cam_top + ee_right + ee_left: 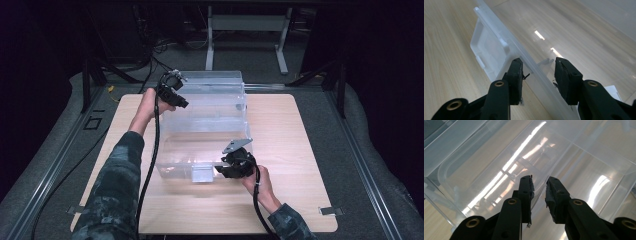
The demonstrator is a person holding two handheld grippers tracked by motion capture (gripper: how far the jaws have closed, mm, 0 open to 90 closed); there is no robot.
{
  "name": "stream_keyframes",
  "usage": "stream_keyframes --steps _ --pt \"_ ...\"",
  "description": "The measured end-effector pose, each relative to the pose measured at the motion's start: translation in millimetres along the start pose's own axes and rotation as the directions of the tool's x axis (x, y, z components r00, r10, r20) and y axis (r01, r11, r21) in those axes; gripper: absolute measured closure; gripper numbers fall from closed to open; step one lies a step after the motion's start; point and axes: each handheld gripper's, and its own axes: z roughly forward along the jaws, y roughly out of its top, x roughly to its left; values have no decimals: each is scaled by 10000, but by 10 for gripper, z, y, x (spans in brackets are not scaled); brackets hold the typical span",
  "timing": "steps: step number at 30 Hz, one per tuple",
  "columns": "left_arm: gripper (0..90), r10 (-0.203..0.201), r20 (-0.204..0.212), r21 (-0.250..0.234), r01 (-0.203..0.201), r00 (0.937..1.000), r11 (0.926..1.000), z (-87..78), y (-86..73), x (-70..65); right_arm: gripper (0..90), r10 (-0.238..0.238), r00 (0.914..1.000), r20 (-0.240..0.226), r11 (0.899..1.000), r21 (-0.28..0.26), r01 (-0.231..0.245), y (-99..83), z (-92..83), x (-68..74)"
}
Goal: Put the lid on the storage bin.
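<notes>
I see the clear rectangular plastic storage bin point(205, 125) mid-table, my left gripper point(539, 195) slightly parted astride its far-left wall and my right gripper point(537, 80) parted wider, straddling its near rim untouched.

Left arm: camouflage-patterned sleeve, stretched far forward from the lower left.
Left hand point(149, 106): bare, wrapped round the black two-jaw left gripper point(181, 101), which points right.
Left gripper fingers point(526, 195): parted by a narrow gap.
Right arm: short reach from the lower right, wrist bent inward.
Right hand point(260, 181): holds the black two-jaw right gripper point(220, 169), pointing left.
Right gripper fingers point(515, 77): spread apart.
</notes>
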Motion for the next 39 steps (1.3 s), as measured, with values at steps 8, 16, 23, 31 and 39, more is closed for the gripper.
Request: stream_keyframes --steps 8,16,23,31,39 --pt "747 190 105 -191 -188 9998 9996 -85 -26 -45 577 -50 9999 166 10000 -13 50 -4 9 24" --pt "755 430 76 -266 -428 9990 9987 -184 -50 -124 576 -38 10000 91 10000 23 38 0 15 19" --pt "754 440 18 -576 -438 9990 9974 -250 -113 -187 573 -85 9999 147 9999 72 84 1 15 22" --pt "756 503 99 -726 -495 9987 9961 -323 -160 -243 569 -69 9998 188 10000 71 67 2 20 27" --pt "756 501 44 -923 -495 9987 9945 -375 -212 -318 565 -121 9998 153 9998 187 118 5 15 25"
